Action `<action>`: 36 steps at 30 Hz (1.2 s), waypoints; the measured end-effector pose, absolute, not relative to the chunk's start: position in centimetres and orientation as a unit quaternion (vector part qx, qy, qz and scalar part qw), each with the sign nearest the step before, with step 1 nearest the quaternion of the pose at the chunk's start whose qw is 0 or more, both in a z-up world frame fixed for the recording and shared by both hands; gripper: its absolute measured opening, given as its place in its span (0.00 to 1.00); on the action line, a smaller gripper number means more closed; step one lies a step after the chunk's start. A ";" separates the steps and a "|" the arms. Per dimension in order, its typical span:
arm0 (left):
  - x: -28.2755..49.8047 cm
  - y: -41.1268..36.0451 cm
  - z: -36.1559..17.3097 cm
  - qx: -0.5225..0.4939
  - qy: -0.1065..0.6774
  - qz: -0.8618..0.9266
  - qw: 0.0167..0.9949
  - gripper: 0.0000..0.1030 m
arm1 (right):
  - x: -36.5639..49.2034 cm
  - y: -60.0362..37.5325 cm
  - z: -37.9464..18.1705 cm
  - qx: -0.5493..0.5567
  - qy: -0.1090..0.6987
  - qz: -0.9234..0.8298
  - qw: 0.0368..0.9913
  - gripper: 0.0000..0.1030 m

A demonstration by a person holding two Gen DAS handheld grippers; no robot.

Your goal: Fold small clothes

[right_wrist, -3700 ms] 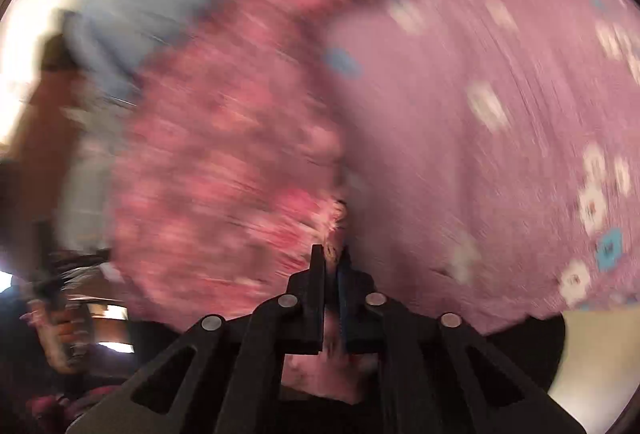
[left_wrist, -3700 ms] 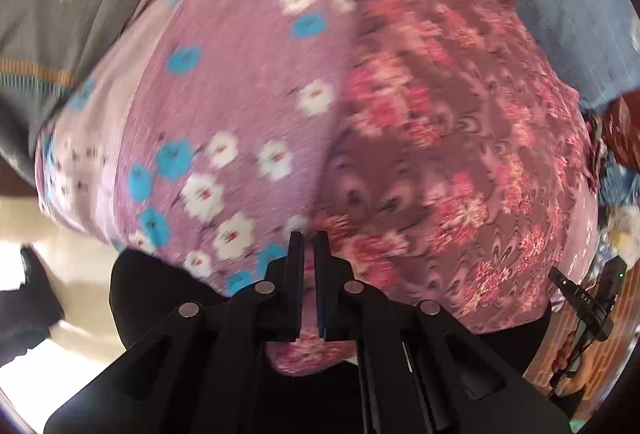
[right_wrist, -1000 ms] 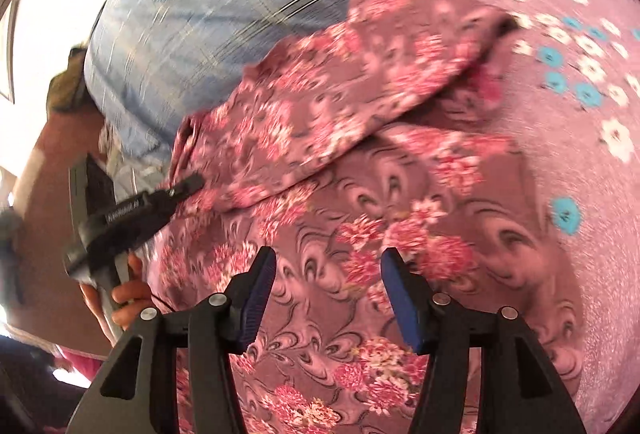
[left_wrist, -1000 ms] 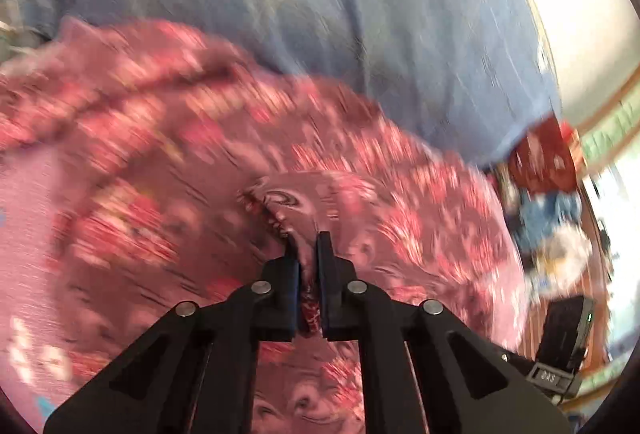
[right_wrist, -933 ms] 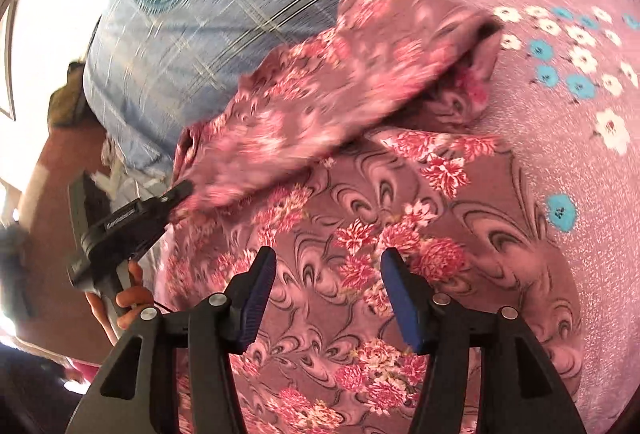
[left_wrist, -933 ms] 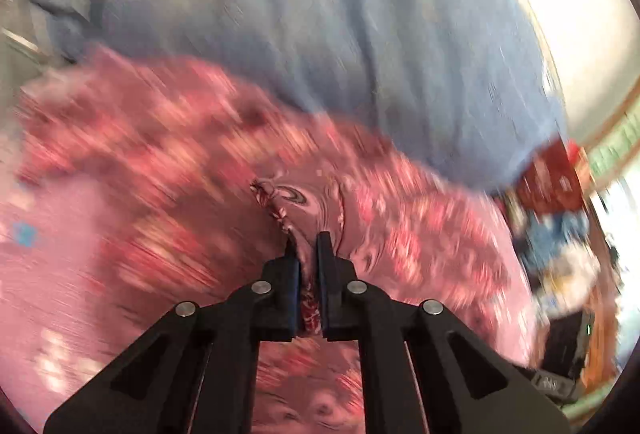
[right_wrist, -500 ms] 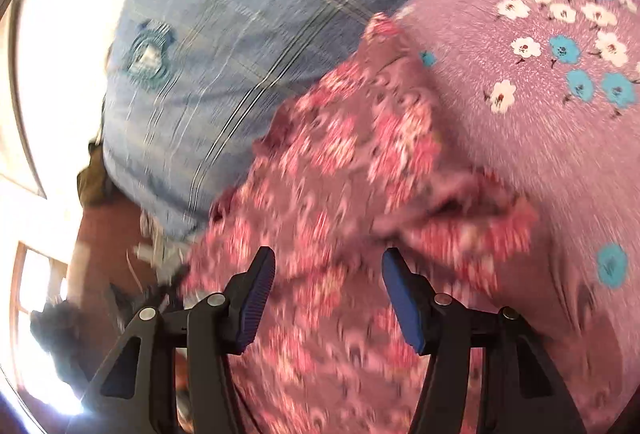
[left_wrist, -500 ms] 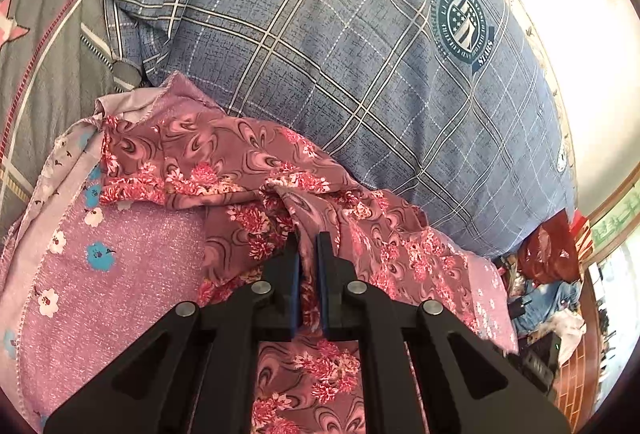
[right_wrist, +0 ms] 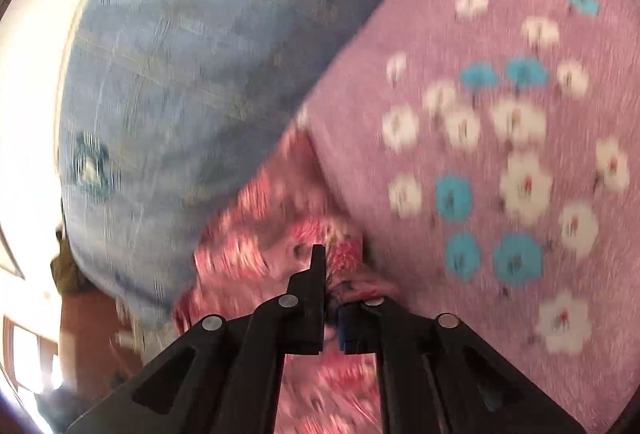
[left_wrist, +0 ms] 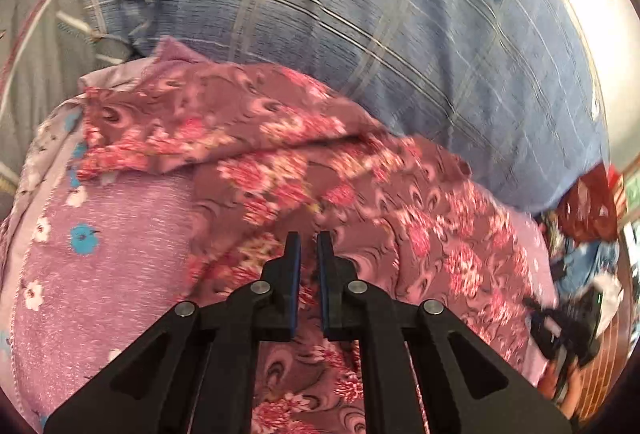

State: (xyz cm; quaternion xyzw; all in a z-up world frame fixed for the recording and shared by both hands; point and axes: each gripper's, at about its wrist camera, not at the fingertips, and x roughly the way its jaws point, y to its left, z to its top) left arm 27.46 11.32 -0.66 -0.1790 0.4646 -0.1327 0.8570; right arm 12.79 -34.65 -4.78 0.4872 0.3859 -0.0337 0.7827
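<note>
A maroon garment with red flowers [left_wrist: 360,193] lies partly folded over on a pink flowered cloth [left_wrist: 100,254]. My left gripper [left_wrist: 309,246] hovers just above the garment, its jaws a narrow gap apart and nothing between them. My right gripper [right_wrist: 328,266] is shut on a bunched edge of the maroon garment [right_wrist: 344,254], which covers its right finger; the pink flowered cloth [right_wrist: 500,153] lies to its right. Both views are blurred by motion.
A blue plaid pillow [left_wrist: 360,13] lies behind the garment, and shows in the right wrist view [right_wrist: 180,53] too. A grey star-patterned sheet [left_wrist: 36,45] lies at the far left. Clutter [left_wrist: 580,254] sits off the bed's right edge.
My left gripper has let go of the garment and opened slightly. My right gripper, open before, has closed on a bunched edge of the garment. The lifted flap now lies folded over.
</note>
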 end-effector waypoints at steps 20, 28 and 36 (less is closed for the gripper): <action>26.7 6.5 -1.9 -0.130 0.482 -0.198 0.844 0.05 | 9.8 -33.3 -1.2 0.404 0.387 -0.018 0.829 0.45; 26.6 12.1 1.0 -0.190 0.439 -0.153 0.865 0.05 | 11.8 -35.0 0.7 0.383 0.362 -0.037 0.849 0.47; 27.2 12.0 -0.2 -0.182 0.462 -0.150 0.855 0.05 | 21.2 -33.3 -2.4 0.339 0.411 -0.047 0.845 0.47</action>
